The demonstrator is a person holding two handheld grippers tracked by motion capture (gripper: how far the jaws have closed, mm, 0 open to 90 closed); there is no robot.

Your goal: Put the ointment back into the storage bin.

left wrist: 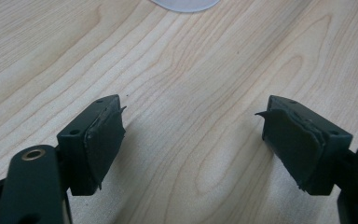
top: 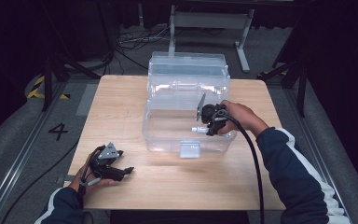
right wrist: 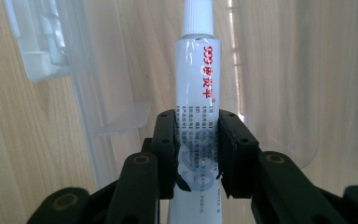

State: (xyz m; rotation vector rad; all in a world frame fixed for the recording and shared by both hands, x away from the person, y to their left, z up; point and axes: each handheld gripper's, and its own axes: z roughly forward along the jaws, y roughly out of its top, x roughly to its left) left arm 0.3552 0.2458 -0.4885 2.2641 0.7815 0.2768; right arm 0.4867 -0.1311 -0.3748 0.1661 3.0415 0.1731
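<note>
Right gripper view: right gripper [right wrist: 197, 154] clamps white tube [right wrist: 196, 93] inside clear box [top: 168, 135]; left gripper [left wrist: 191, 140] jaws apart w/ nothing between, over table [left wrist: 191, 70].

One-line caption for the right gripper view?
Right hand-held gripper clamps a white ointment tube above the clear plastic box.

Recording bay with a light wooden counter [top: 135, 196] on dark grey flooring.
The counter sits at centre on grey carpet-like floor [top: 14, 135]. At 12 o'clock stands a grey metal frame [top: 242, 32], with black cables [top: 130, 42] trailing on the floor at 11 o'clock. At 9 o'clock lie yellow-and-black hazard tape [top: 37, 88], a painted numeral 4 [top: 58, 131] and a metal floor rail [top: 18, 158]. The surroundings are dark.
</note>
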